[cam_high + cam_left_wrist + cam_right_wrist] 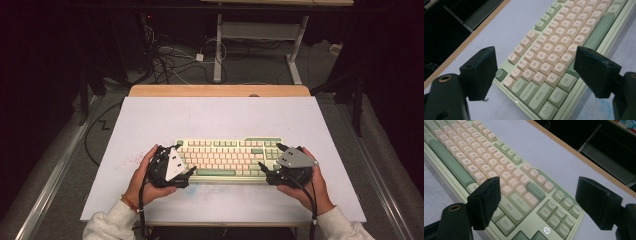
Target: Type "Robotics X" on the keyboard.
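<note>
Straddling both ends of the pale green and cream plastic keyboard [227,159] with left gripper [186,171] and right gripper [267,162] spread wide, seemingly readying to lift it evenly.

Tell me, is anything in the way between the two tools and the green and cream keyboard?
Nothing visible is. The left tool hangs open over the green and cream plastic keyboard at its left end, and the right tool hangs open over its right end. Open air lies between jaws and keys.
</note>
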The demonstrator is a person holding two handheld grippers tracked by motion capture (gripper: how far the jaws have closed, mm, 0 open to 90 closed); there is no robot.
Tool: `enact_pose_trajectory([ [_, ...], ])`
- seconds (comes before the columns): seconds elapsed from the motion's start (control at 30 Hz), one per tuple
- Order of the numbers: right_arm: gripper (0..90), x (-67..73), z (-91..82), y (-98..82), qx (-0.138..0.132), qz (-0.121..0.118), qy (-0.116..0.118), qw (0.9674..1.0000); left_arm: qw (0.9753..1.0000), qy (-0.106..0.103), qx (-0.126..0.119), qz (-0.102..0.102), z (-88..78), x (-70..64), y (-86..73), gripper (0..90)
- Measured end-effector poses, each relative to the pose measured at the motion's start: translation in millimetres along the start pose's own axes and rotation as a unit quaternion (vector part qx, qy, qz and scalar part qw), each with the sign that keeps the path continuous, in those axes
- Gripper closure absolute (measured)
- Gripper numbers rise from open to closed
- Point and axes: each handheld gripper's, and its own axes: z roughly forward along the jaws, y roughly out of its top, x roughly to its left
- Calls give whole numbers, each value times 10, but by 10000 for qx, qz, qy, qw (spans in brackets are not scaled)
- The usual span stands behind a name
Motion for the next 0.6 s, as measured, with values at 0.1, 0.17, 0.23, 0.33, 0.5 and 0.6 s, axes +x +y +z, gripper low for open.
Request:
enact_pose_trajectory([
  [0.1,207,-20,-22,-12,4,9,-27,10000,10000,-4,16,19,-7,-11,-5,176],
  [0.17,207,-34,-38,-22,3,28,-35,10000,10000,-5,10,48,-20,-24,-8,175],
  [0.23,207,-44,-55,-34,7,38,-62,10000,10000,3,18,67,-31,-27,-16,175],
  [0.33,207,-58,-84,-51,12,29,-82,10000,10000,30,11,38,-49,-24,-38,175],
  [0.5,207,-91,-143,-89,16,36,-137,9999,10000,73,35,-8,-78,-5,-90,175],
  [0.6,207,-107,-175,-112,28,39,-187,9998,9999,102,48,-33,-101,6,-124,175],
])
